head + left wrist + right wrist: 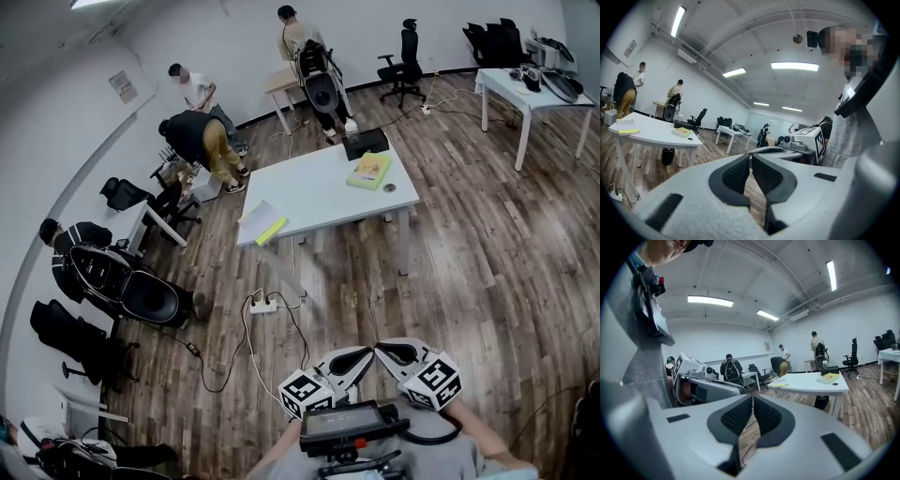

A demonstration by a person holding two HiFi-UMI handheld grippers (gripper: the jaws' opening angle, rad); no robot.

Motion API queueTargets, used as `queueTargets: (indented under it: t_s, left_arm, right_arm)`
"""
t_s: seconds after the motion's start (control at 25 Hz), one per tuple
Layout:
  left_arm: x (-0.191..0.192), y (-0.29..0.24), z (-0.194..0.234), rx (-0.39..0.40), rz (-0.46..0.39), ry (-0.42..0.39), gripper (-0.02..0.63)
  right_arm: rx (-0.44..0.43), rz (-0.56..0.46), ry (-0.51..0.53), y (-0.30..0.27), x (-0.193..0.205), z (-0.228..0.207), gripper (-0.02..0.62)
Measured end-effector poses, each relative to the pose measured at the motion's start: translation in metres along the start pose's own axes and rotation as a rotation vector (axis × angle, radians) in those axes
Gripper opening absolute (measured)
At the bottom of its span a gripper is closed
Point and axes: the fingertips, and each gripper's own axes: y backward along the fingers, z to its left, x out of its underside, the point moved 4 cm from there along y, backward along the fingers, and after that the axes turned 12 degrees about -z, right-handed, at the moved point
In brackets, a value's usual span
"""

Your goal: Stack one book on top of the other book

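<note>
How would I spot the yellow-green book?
Find the big white table in the middle of the room. The book lies at its far right end, near a black box. Unlike the paler book at the other end, its cover is yellow-green.

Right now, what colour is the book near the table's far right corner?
The book is yellowish green; head view shows it best.

The table is finished in white throughout. One book is coloured yellow-green, with an orange patch on its cover that may be a printed picture; the other book is seen as white with a bright yellow edge. The floor is laid in brown wood-grain planks. The left gripper and right gripper are moulded in pale grey-white, black dimpled pads are fitted, and black-and-white square markers are borne on their cubes.
</note>
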Motion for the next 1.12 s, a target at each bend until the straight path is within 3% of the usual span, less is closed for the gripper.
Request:
queueTargets:
  t_s: [0.56,1.12]
  left_arm:
    - [-0.004,-0.009,-0.014,0.013,-0.015,-0.008,0.021]
    - [-0.003,-0.01,0.006,-0.001,-0.01,0.036,0.021]
  right_arm:
    - [0.011,0.002,0.013,0.012,-0.006,0.0,0.031]
    - [0.009,0.04,-0.017,-0.006,0.001,-0.009,0.031]
